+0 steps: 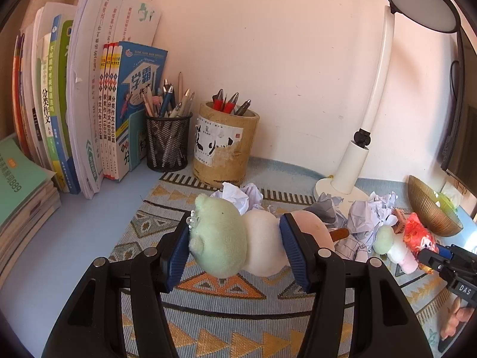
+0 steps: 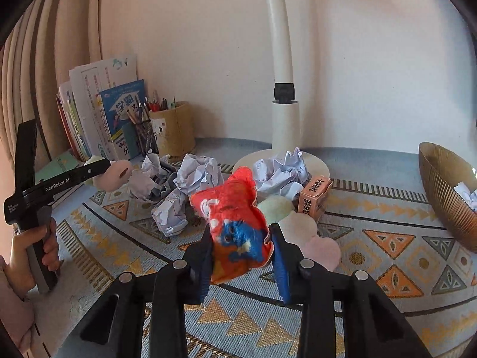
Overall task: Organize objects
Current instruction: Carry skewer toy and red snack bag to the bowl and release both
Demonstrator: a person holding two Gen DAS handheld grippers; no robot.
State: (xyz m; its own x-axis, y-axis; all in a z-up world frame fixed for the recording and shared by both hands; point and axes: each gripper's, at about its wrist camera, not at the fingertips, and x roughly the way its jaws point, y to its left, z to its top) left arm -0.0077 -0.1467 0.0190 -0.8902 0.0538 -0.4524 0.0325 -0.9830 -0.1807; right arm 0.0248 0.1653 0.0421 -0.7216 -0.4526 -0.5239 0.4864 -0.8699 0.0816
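- Between the blue pads of the left gripper (image 1: 235, 246), a plush skewer toy (image 1: 238, 241) lies crosswise, its long axis running left to right in the left wrist view: green ball at the left, white ball in the middle, pink ball and brown stick end at the right.
- Its jaws are partly closed and pinch the toy at the green ball on one side and at the seam between the white and pink balls on the other; the toy is lifted above the patterned mat (image 1: 226, 307).
- The right gripper (image 2: 243, 264) has its jaws nearly closed on a red snack packet (image 2: 235, 223) with a blue figure printed on it; the packet stands roughly upright, its crimped top toward the lamp.
- A second plush skewer toy (image 2: 310, 235) lies flat on the mat just behind the packet, green end toward the wall, pink end toward the camera.
- Crumpled paper balls (image 2: 196, 179) lie on the mat near the lamp base (image 2: 322, 165), and a small orange box (image 2: 314, 198) stands beside them.
- A brown ribbed bowl (image 2: 441, 197) at the right edge of the counter holds crumpled paper.
- A black mesh cup (image 1: 167, 143) and a bamboo cup (image 1: 225, 146) by the wall hold pens, beside a row of upright books (image 1: 110, 110).
- A hand (image 2: 32, 253) grips the left gripper's handle.
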